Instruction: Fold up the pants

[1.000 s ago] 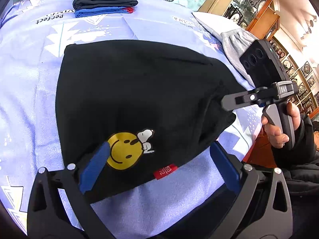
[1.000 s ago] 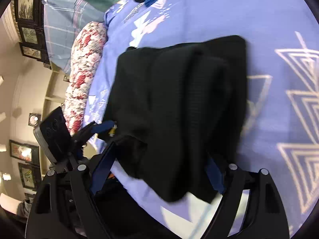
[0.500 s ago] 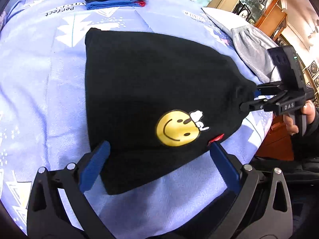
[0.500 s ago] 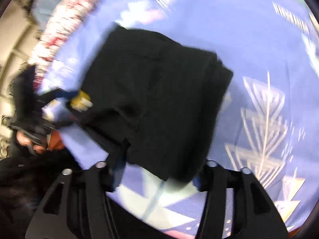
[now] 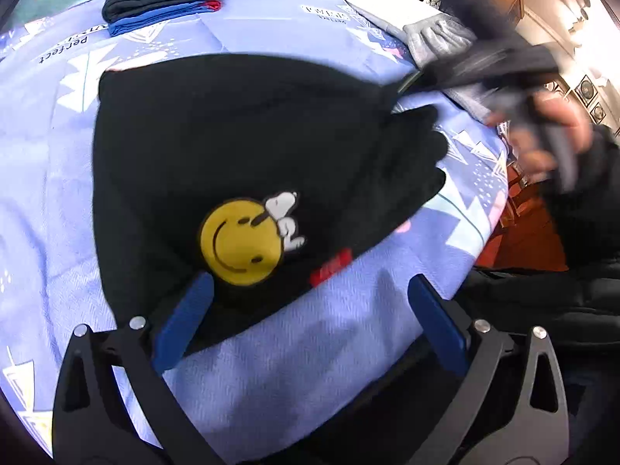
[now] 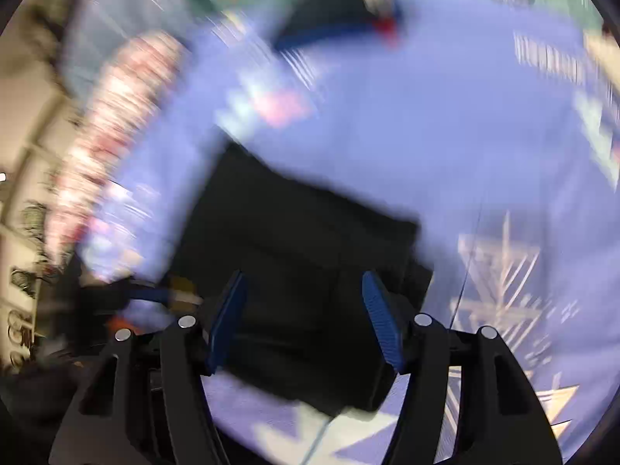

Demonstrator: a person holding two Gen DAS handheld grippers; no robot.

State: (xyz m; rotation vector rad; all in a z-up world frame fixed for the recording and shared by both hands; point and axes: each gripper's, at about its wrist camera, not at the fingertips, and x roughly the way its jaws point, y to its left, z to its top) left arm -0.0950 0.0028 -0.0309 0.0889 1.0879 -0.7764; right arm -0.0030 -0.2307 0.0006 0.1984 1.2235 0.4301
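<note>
Black pants (image 5: 240, 147): soft, limp, folded | grip edge at 3 o'clock | left gripper (image 5: 310, 317) agape, empty | right gripper (image 6: 306, 317) agape, empty

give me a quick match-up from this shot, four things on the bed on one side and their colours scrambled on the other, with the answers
Things:
1. folded pants
2. round smiley patch
3. small label at the pants' edge
4. pads of the left tongs

Colours:
A. red
B. blue
C. black
D. yellow

Pairs: 1-C, 2-D, 3-A, 4-B
</note>
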